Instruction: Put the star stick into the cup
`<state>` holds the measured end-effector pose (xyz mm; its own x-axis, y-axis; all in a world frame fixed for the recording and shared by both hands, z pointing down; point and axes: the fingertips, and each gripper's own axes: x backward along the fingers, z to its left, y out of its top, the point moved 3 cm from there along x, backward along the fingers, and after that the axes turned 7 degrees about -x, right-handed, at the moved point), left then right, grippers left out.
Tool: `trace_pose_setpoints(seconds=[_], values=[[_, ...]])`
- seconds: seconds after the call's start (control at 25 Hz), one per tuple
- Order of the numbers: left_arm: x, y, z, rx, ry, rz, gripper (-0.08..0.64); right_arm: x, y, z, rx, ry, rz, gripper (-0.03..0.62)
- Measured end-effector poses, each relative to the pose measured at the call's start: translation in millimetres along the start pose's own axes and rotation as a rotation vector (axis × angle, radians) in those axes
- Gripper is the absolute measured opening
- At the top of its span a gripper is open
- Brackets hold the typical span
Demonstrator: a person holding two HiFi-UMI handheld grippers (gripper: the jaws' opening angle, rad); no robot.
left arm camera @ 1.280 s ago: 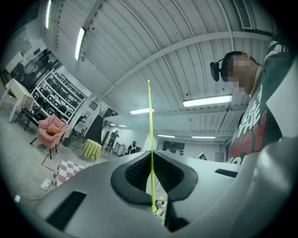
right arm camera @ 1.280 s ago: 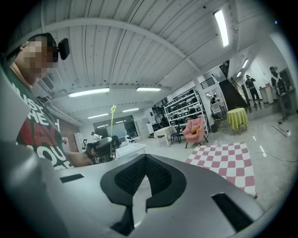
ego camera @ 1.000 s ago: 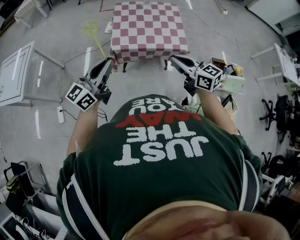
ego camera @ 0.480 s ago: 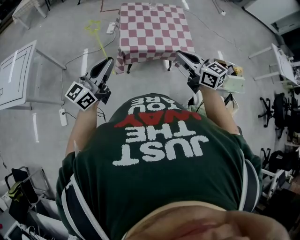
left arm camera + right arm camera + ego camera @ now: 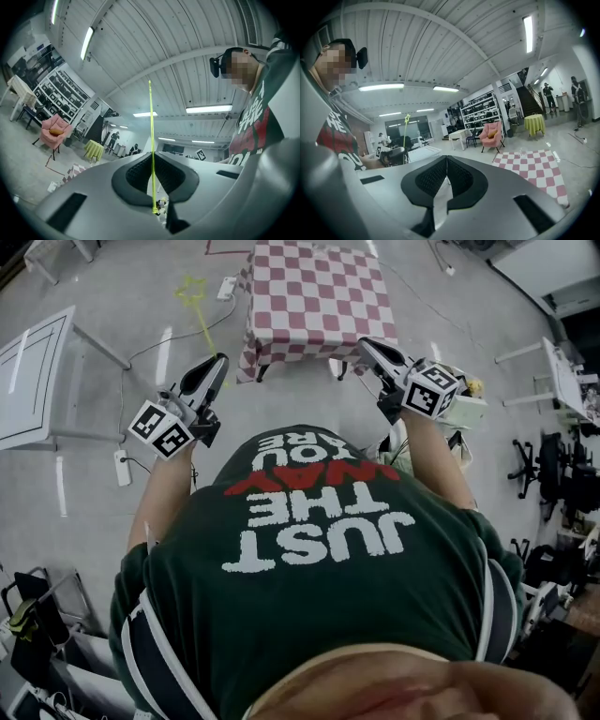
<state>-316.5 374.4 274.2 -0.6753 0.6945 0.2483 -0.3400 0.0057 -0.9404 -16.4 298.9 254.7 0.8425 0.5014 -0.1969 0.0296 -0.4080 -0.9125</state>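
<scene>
My left gripper [image 5: 221, 360] is shut on the thin yellow star stick [image 5: 200, 324]. The stick slants away from the jaws to its star head [image 5: 191, 289], which shows over the floor. In the left gripper view the stick [image 5: 151, 136] stands straight up between the closed jaws of the left gripper [image 5: 153, 157]. My right gripper [image 5: 363, 341] is shut with nothing in it, its jaws meeting at the tip [image 5: 446, 158]. Ahead stands the table with the red and white checked cloth [image 5: 314, 296]. A small clear cup [image 5: 523, 152] shows faintly on that table [image 5: 536, 171].
A white table [image 5: 33, 371] stands at the left, with a power strip [image 5: 122, 468] and cables on the floor near it. A cluttered cart [image 5: 469, 404] and office chairs [image 5: 530, 465] are at the right. A pink armchair [image 5: 491, 133] stands beyond the checked table.
The checked table has come nearer and shifted right in the head view as the person walks towards it. Both grippers travel along, the left still shut on the stick.
</scene>
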Motion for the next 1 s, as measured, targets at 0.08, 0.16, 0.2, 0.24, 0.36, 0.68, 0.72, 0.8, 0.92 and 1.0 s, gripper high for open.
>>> trace_pose_setpoints(seconds=[0.08, 0.16, 0.2, 0.24, 0.36, 0.68, 0.72, 0.8, 0.92, 1.0], values=[[-1.1, -1.2, 2.8, -0.001, 0.01, 0.001, 0.02, -6.1, 2.8, -6.5, 0.0, 0.009, 0.001, 0.034], [-4.0, -3.0, 6.5, -0.002, 0.025, 0.006, 0.02, -13.2, 5.6, -15.0, -0.003, 0.024, 0.0, 0.034], [-6.4, -4.3, 9.1, -0.003, 0.035, 0.01, 0.02, -17.2, 6.5, -20.6, -0.005, 0.034, 0.001, 0.034], [-9.7, -5.9, 11.9, -0.005, 0.045, 0.014, 0.02, -21.2, 7.3, -27.5, -0.009, 0.045, 0.002, 0.034], [-27.4, -12.3, 22.2, -0.015, 0.078, 0.029, 0.02, -33.0, 10.1, -57.5, -0.021, 0.079, 0.006, 0.034], [-157.8, -43.3, 70.5, -0.053, 0.147, 0.048, 0.02, -63.4, 41.6, -207.8, -0.04, 0.177, 0.003, 0.034], [-182.4, -47.0, 77.2, -0.048, 0.157, 0.042, 0.02, -65.6, 49.4, -231.2, -0.041, 0.186, 0.008, 0.034], [-234.4, -54.1, 87.7, -0.033, 0.161, 0.035, 0.02, -67.3, 69.4, -277.2, -0.049, 0.197, 0.014, 0.034], [-308.1, -60.9, 103.3, -0.036, 0.143, 0.048, 0.02, -68.7, 100.2, -337.3, -0.049, 0.216, 0.016, 0.034], [-347.1, -63.0, 116.8, -0.036, 0.142, 0.049, 0.02, -72.4, 114.1, -371.7, -0.056, 0.221, 0.019, 0.034]])
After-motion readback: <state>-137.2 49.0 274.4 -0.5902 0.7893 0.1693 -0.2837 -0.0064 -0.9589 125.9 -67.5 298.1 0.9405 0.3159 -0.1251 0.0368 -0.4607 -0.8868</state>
